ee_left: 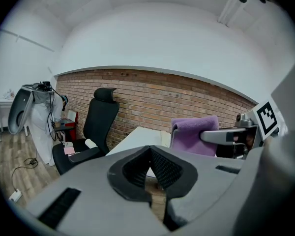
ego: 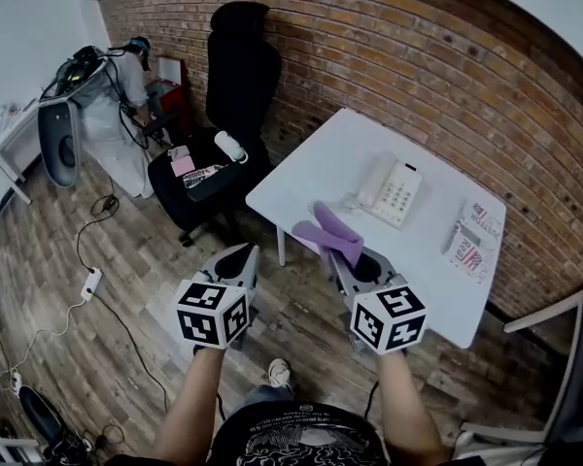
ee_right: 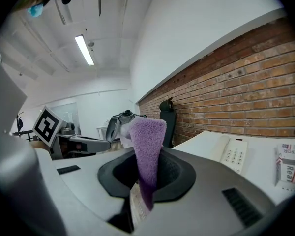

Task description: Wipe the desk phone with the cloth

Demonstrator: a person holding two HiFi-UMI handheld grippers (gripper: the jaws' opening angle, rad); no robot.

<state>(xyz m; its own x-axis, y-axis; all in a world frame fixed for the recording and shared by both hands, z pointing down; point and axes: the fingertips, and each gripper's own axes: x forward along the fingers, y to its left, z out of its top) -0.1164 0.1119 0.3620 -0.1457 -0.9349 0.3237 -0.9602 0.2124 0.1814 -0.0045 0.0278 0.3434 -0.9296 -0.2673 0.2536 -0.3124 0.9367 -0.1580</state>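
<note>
A white desk phone (ego: 394,190) lies on the white table (ego: 321,168), its handset on the left side; it also shows in the right gripper view as the phone (ee_right: 234,154). My right gripper (ego: 346,257) hovers over the table's near edge, short of the phone, shut on a purple cloth (ego: 332,231) that sticks up from its jaws. That cloth (ee_right: 147,151) fills the middle of the right gripper view. My left gripper (ego: 241,254) hangs left of the table over the floor, jaws shut and empty. From the left gripper view (ee_left: 149,151), the cloth (ee_left: 194,134) shows to the right.
A printed booklet (ego: 476,226) lies on the table's right end. A black office chair (ego: 238,85) with small items on its seat stands left of the table by the brick wall. A person (ego: 126,76) is at the back left. A power strip (ego: 92,282) and cables lie on the floor.
</note>
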